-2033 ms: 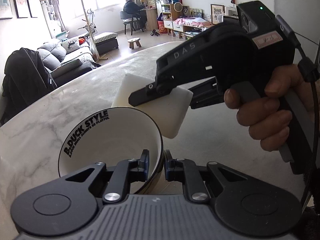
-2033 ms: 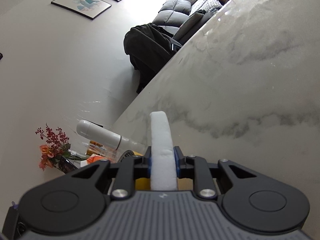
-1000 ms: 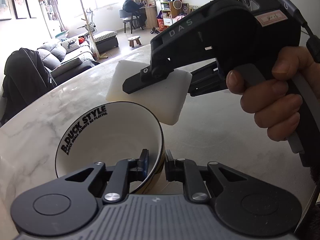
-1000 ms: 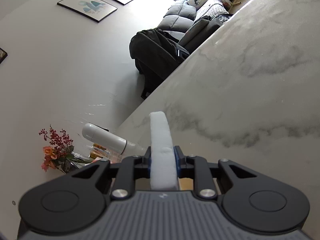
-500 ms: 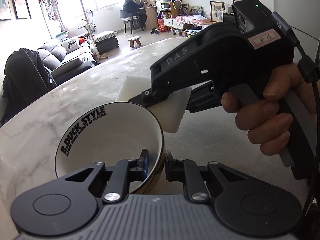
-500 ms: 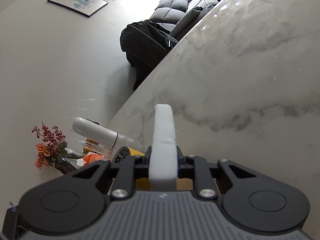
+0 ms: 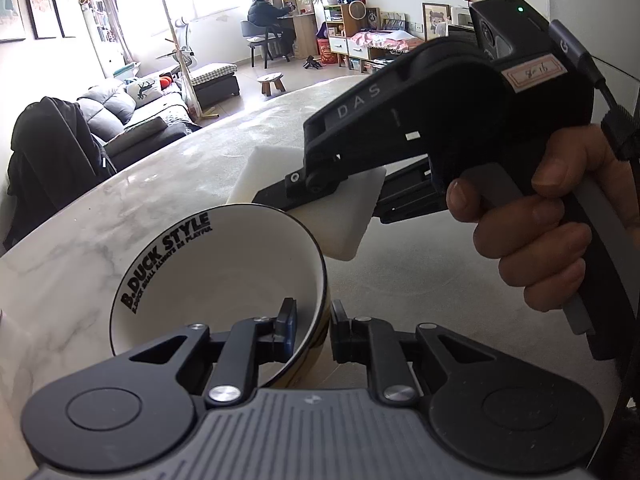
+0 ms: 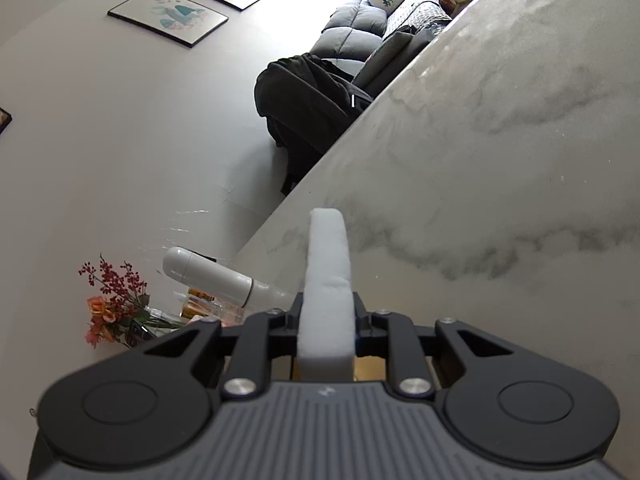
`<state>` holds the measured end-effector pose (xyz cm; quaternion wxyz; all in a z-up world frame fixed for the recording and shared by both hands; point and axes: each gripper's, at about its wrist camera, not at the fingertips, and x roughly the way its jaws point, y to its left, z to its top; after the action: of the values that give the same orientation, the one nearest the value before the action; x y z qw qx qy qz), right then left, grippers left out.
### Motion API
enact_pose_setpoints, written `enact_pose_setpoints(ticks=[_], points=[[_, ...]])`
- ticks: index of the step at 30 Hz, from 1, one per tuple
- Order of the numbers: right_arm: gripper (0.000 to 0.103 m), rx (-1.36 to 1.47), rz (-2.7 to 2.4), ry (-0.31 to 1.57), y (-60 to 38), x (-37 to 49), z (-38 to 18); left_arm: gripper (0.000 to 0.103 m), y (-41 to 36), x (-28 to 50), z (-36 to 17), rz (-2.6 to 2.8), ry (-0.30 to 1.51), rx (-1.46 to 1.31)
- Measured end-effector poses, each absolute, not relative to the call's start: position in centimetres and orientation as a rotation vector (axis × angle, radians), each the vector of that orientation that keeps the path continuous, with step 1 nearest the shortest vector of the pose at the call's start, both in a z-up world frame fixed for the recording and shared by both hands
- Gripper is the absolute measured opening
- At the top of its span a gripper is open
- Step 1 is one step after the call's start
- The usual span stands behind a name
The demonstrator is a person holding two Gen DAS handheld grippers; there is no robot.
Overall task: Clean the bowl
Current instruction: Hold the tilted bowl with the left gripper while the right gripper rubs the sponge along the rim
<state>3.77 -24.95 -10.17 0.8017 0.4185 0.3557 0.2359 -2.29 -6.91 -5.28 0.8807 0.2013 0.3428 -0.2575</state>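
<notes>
Two grips holding, no slip: left gripper [image 7: 313, 330] pinching the near wall of the bowl [image 7: 224, 280], one finger inside, one outside; right gripper [image 8: 326, 332] clamping the white sponge [image 8: 327, 276] edge-on between its fingers.

Compared with half a second back: sponge sitting a touch higher, just beyond the bowl's far rim, not inside. Compared with a second back: lower and closer to that rim. Bowl not shifting against the left fingers.

Reading this as hovering over the rim, wiping not yet started. Bowl staying tilted above the marble table [image 7: 400, 272], interior looking clean white. Next likely needing the sponge dipping past the far rim.
</notes>
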Motion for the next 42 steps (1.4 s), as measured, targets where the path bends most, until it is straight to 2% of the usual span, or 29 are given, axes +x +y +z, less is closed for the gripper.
enact_pose_setpoints(ticks=[22, 42], points=[[0.022, 0.876, 0.52, 0.72, -24.7, 3.3, -8.7, 0.017, -6.6, -2.3, -5.8, -0.534, 0.711, 0.427], [0.023, 0.887, 0.5, 0.766, -24.7, 3.4, -10.3, 0.021, -6.9, -2.4, -5.8, -0.534, 0.711, 0.437]])
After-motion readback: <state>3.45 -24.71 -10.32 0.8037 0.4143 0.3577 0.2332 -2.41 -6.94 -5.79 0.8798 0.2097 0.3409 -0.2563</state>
